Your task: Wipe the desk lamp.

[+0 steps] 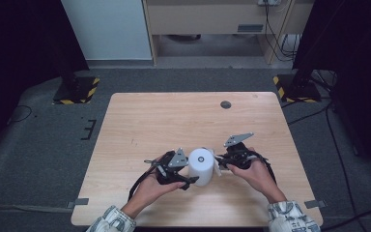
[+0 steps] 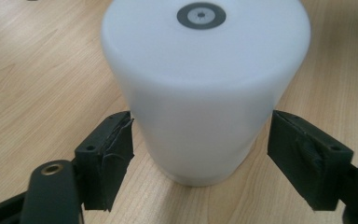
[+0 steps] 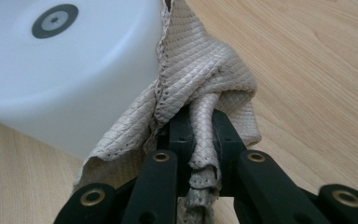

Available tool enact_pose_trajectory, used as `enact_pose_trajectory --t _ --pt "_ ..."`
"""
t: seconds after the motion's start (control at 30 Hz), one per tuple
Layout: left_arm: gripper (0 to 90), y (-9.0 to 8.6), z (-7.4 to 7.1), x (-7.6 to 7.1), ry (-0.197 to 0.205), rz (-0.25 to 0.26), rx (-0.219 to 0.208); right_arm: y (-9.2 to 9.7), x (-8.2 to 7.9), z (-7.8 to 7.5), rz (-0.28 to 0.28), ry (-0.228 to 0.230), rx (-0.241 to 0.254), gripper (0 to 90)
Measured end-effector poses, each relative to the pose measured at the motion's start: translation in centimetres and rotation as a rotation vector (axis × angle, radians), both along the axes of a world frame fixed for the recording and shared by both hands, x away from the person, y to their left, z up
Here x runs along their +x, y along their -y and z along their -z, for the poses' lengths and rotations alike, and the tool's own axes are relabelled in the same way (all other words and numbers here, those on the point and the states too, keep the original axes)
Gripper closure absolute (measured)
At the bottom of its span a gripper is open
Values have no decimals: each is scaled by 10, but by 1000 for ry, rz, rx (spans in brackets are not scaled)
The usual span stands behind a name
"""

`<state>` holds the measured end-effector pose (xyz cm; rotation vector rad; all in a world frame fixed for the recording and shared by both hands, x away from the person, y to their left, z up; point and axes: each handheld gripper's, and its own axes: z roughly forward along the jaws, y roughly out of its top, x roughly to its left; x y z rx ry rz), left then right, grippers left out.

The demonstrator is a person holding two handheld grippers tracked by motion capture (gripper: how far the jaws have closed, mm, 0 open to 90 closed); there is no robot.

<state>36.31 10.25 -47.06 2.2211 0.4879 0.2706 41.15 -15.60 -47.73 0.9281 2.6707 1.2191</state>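
While both claws meet at a white cylinder [image 1: 201, 166], it stands upright near the front middle of the wooden counter [image 1: 174, 116].
Left claw [image 2: 200, 149] is spread wide, its jaws flanking the cylinder's lower wall, the left one about touching it, the right one just clear. Right claw [image 3: 200, 126] is clenched on a bunched beige quilted cloth [image 3: 205, 74], which is pressed against the cylinder's side.

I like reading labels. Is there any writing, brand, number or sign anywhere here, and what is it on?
No readable text anywhere.
White cylinder: only a grey ring mark on top, no letters.
Cloth: plain.
Floor plates: yellow-black hazard stripes, no words.
Cabinet label: too small to read.
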Motion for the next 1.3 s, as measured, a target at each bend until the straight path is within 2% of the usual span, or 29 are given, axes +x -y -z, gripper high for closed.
enact_pose_trajectory --t 0.1,0.17,0.33,0.4,0.47,0.6,0.7,0.87,0.97,1.03,1.17,1.2,1.3 --pt "167 1 -6 2 7 -5 -45 -1 0 0 -4 0 2 818" --pt "144 3 -11 4 4 -2 -57 -2 0 0 -2 0 3 817" --pt "106 10 -22 10 -3 16 -29 -3 2 -1 1 1 3 817" --pt "103 12 -26 10 1 17 -39 -3 1 -3 5 15 10 817" --pt "105 14 -29 11 3 20 -38 -2 1 -8 9 25 35 818" --pt "104 17 -31 12 12 23 -19 1 1 -21 25 61 120 819" --pt "100 18 -31 11 14 22 -8 -2 2 -17 24 63 102 821" --pt "84 20 -28 12 11 24 17 -12 8 4 7 4 19 821" --pt "83 20 -28 12 7 24 19 -16 10 11 2 -9 -9 820" --pt "83 20 -28 12 7 24 20 -16 9 7 4 -3 8 820" --pt "83 20 -28 12 7 26 16 -9 7 -9 15 31 92 820" --pt "83 20 -28 12 5 23 11 -8 6 -11 15 35 99 819" --pt "83 20 -28 12 3 23 15 -10 6 -3 9 22 55 819"
